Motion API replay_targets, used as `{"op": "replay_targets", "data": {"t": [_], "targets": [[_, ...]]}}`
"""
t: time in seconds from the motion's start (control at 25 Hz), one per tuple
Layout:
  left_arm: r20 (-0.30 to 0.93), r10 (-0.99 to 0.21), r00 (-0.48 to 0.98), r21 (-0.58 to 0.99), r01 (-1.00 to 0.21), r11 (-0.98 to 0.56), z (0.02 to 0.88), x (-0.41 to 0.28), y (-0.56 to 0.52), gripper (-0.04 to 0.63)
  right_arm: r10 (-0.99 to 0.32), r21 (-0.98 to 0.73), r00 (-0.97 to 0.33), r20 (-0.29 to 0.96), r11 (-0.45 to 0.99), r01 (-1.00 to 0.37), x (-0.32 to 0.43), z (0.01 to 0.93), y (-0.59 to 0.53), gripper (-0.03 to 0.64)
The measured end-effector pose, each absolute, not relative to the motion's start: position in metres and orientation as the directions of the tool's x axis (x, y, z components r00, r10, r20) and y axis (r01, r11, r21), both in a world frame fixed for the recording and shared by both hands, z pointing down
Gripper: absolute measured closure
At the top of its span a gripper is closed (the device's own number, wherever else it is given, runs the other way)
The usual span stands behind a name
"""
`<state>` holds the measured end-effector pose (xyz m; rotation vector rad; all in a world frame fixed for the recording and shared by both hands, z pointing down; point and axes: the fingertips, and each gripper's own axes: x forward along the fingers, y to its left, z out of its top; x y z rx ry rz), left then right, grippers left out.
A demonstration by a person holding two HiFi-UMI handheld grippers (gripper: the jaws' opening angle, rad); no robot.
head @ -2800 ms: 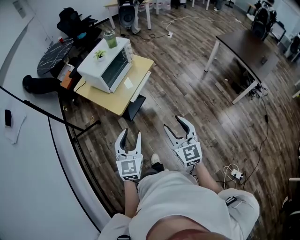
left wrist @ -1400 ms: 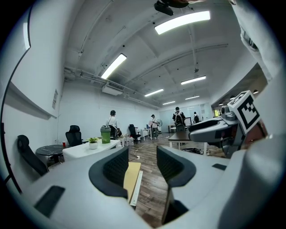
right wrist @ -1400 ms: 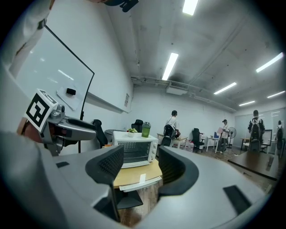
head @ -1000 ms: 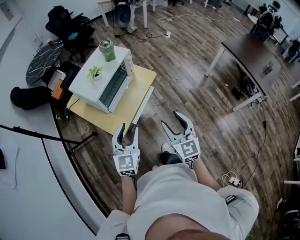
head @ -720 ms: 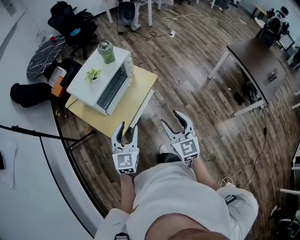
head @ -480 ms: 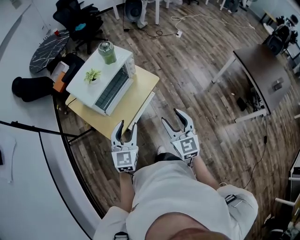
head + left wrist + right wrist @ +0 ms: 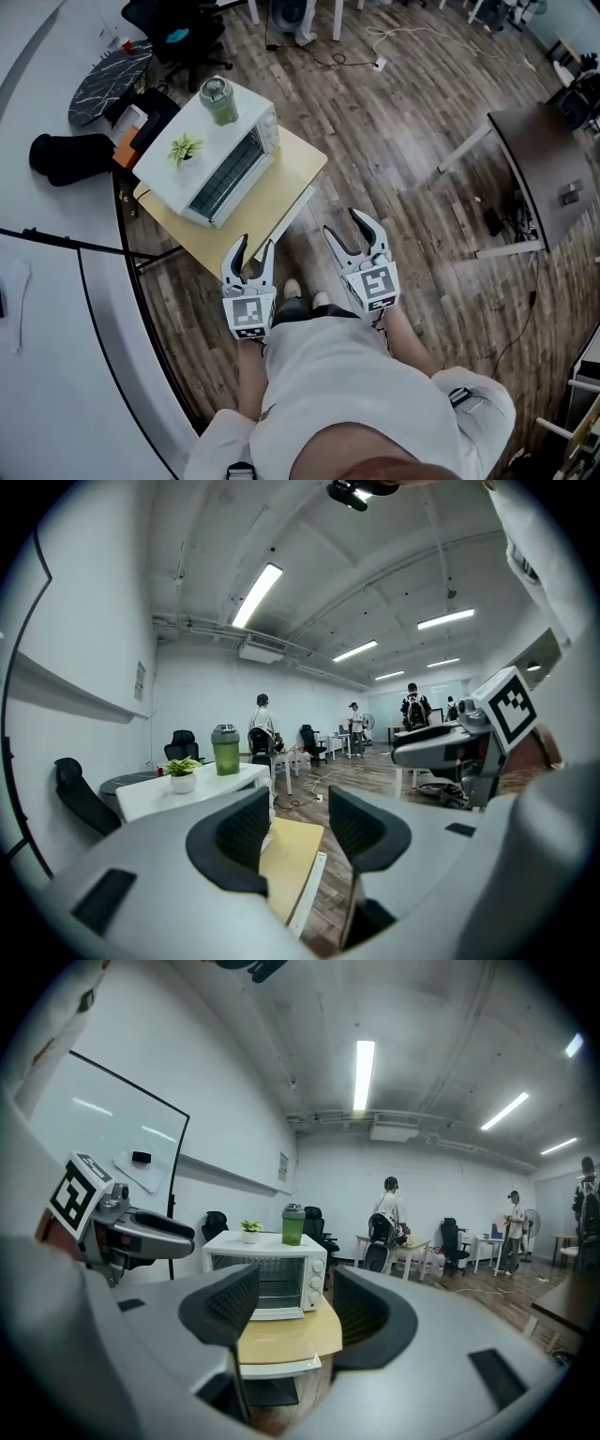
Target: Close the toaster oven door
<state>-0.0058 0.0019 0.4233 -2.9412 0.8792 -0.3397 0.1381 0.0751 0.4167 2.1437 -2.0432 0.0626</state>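
We hold both grippers low over the wood floor (image 7: 403, 141). The left gripper (image 7: 253, 251) has its jaws slightly apart with nothing between them. The right gripper (image 7: 342, 225) is spread wider and is also empty. Just beyond them is a small yellow table (image 7: 272, 192). On its far left part stands the white toaster oven (image 7: 211, 155), its door upright against the front. A green tumbler (image 7: 219, 100) and a potted plant (image 7: 186, 150) sit on top.
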Motion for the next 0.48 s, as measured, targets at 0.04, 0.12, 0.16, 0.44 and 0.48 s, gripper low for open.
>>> {"op": "replay_targets", "data": {"t": [0.04,0.12,0.16,0.44,0.48], "targets": [[0.197,-0.551,0.811,-0.112,-0.540,-0.834,0.425,-0.004,-0.001,0.402,-0.986,0.099,0.050,0.157,-0.034,-0.994,0.140,0.418,0.071,0.367],[0.203,-0.558,0.804,-0.109,-0.548,-0.829,0.428,-0.002,-0.008,0.402,-0.985,0.098,0.041,0.165,-0.025,-0.995,0.144,0.421,0.062,0.365],[0.207,-0.561,0.802,-0.106,-0.551,-0.828,0.431,0.000,-0.012,0.400,-0.985,0.097,0.036,0.169,-0.020,-0.995,0.146,0.423,0.057,0.365],[0.256,-0.563,0.786,-0.080,-0.564,-0.822,0.457,0.013,-0.044,0.399,-0.978,0.087,-0.003,0.208,0.022,-0.996,0.156,0.442,0.017,0.360],[0.262,-0.563,0.784,-0.075,-0.565,-0.822,0.461,0.015,-0.049,0.399,-0.977,0.086,-0.009,0.214,0.027,-0.996,0.158,0.444,0.011,0.360]]}}
